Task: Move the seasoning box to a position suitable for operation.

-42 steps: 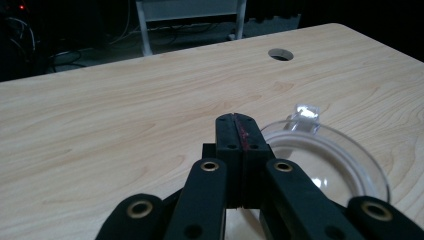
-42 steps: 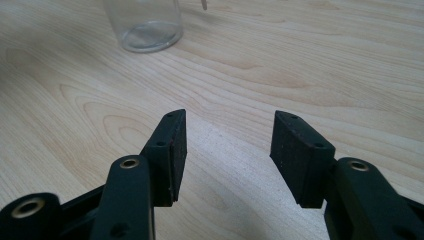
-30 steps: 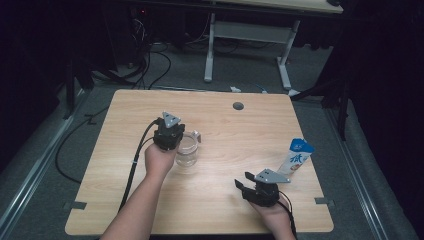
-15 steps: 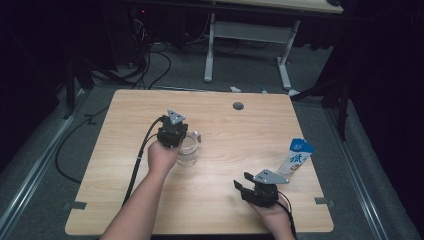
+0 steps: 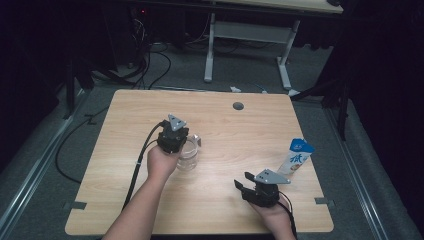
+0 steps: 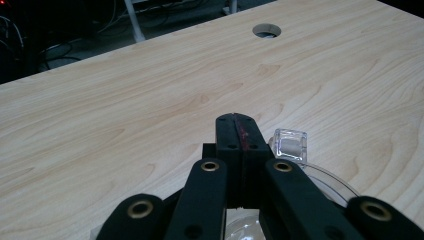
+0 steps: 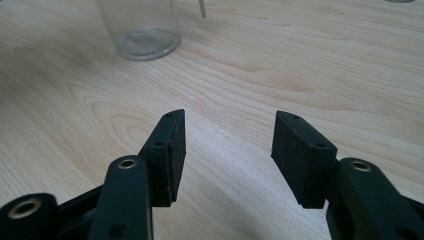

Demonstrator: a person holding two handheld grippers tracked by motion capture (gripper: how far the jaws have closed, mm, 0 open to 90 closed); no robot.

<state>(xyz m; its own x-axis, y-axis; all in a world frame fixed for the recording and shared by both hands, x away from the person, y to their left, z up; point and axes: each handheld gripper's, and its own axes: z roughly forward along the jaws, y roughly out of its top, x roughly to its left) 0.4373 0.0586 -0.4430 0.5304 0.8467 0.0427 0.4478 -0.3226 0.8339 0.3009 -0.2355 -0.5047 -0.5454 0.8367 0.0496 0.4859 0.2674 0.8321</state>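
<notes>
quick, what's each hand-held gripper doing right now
left hand-held gripper: shut, over the glass jug, nothing visibly between its jaws
right hand-held gripper: open, empty

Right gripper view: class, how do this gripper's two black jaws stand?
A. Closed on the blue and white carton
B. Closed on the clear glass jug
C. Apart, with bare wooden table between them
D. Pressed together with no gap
C: the right gripper has its jaws spread with only the table showing in the gap; the glass jug stands farther off, untouched by them.
</notes>
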